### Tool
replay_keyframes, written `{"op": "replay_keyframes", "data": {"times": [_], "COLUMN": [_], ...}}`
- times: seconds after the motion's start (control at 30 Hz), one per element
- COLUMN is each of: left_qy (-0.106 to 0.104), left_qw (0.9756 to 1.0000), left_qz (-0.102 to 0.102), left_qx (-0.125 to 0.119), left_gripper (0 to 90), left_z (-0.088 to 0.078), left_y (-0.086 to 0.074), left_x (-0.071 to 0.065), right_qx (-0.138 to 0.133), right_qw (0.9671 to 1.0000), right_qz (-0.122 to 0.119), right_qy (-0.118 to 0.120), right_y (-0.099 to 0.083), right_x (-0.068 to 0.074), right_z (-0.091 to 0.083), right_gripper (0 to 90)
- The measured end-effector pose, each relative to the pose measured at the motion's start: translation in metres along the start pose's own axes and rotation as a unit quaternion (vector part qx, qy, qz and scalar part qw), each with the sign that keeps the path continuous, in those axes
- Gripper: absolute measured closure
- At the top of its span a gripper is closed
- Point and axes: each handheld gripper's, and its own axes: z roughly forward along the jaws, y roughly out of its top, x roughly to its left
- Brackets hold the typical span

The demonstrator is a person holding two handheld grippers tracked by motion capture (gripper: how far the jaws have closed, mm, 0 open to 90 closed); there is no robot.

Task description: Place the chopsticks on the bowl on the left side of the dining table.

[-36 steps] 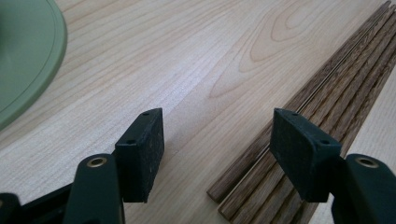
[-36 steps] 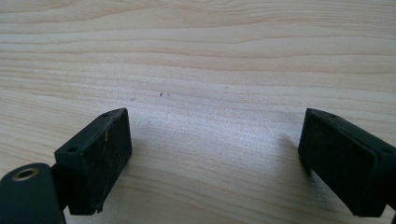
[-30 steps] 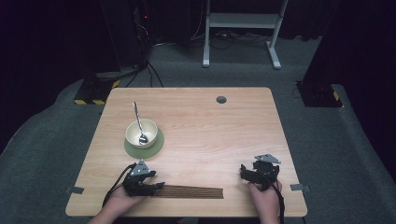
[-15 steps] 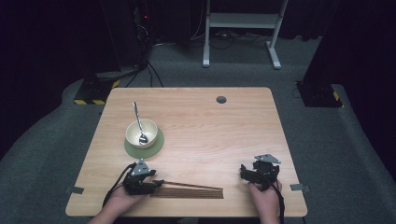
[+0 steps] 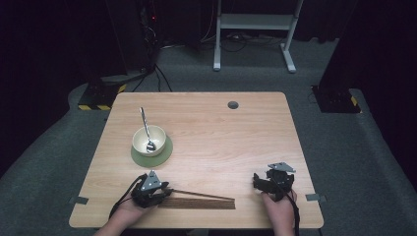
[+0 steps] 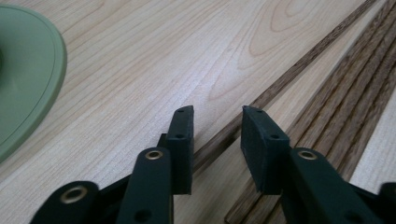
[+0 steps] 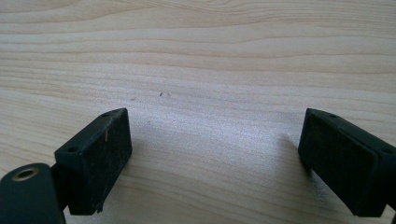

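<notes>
My left gripper sits at the lower left of the high view, low over the table, with my hand behind it at the bottom edge. Its jaws have just been closing. In the left gripper view, one dark stick runs between them, from the gap up toward the upper right corner. The jaws are narrow but the pads do not yet press on the stick; a sliver of wood grain shows on either side of it. This stick is angled away from the rest. In the high view it slants from the gripper toward the lower centre.

Just to the right of it in the left gripper view lies the bundle of dark sticks, side by side on the table, under the right jaw. In the high view the bundle lies level along the bottom edge of the table, from my left gripper toward the centre.

A green mat lies above my left gripper in the high view, left of centre. A cream bowl stands on it, with a spoon leaning inside. The mat's rim shows at the upper left of the left gripper view.

My right gripper rests at the lower right of the high view, well apart from the sticks. Its jaws stand wide apart, with bare table between them.
</notes>
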Motion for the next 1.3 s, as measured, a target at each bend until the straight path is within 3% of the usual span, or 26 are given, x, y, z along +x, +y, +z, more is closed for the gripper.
{"op": "replay_keyframes", "data": {"times": [0.2,0.3,0.63,0.8,1.1,1.3], "left_qy": [-0.007,-0.008,-0.002,0.004,-0.010,-0.008], "left_qw": [1.0000,0.9999,0.9996,0.9999,0.9994,0.9996], "left_qz": [0.001,-0.009,-0.026,-0.017,-0.030,-0.023], "left_qx": [0.003,0.008,0.007,0.000,-0.017,-0.016], "left_gripper": [73.2,77.3,80.4,75.8,82.2,83.5], "left_z": [-0.001,-0.002,-0.003,0.002,0.006,0.006], "left_y": [0.000,-0.001,-0.003,0.001,0.001,0.001], "left_x": [0.001,0.003,0.008,0.004,0.007,0.008], "right_qx": [0.000,0.000,0.000,0.000,0.000,0.000], "right_qw": [1.0000,1.0000,1.0000,1.0000,1.0000,1.0000], "right_qz": [0.000,0.000,0.000,0.000,0.000,-0.001], "right_qy": [0.000,0.000,0.000,0.000,0.000,0.000], "right_y": [0.000,0.000,0.000,0.000,0.000,0.000], "right_x": [0.000,0.000,0.000,0.000,0.000,0.000], "right_z": [0.000,0.000,0.000,0.000,0.000,0.000], "right_gripper": [9.4,9.4,9.3,9.4,9.4,9.3]}}
